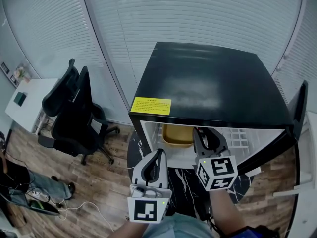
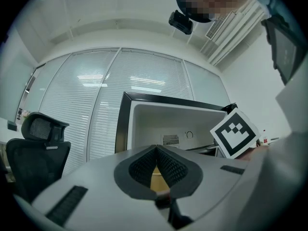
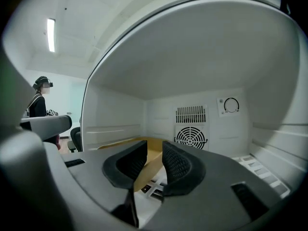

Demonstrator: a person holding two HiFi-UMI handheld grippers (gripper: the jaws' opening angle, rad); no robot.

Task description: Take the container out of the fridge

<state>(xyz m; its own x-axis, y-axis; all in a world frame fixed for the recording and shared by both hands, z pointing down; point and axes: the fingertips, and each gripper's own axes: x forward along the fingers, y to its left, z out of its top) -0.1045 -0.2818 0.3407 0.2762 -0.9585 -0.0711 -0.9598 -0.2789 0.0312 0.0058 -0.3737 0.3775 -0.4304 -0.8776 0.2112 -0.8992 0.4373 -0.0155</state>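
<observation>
A black box-shaped mini fridge with a white interior stands with its door swung open to the fridge's right. The fridge sits on a round black marble-patterned table. A black mesh-backed office chair stands well to the left of the fridge on the wood floor.

The task's thing, a mustard-yellow open-topped plastic container, sits inside the fridge on its floor, at the left side near the opening.

The right gripper reaches into the fridge mouth, just beside the container's right edge. In the right gripper view, the right gripper has its fingers moderately apart. The container's wall shows in the gap between them, and the pads do not press on it. The left gripper hangs in front of the fridge, outside it, with its fingertips together on nothing.

A yellow rectangular label lies on the front left corner of the fridge's top.
</observation>
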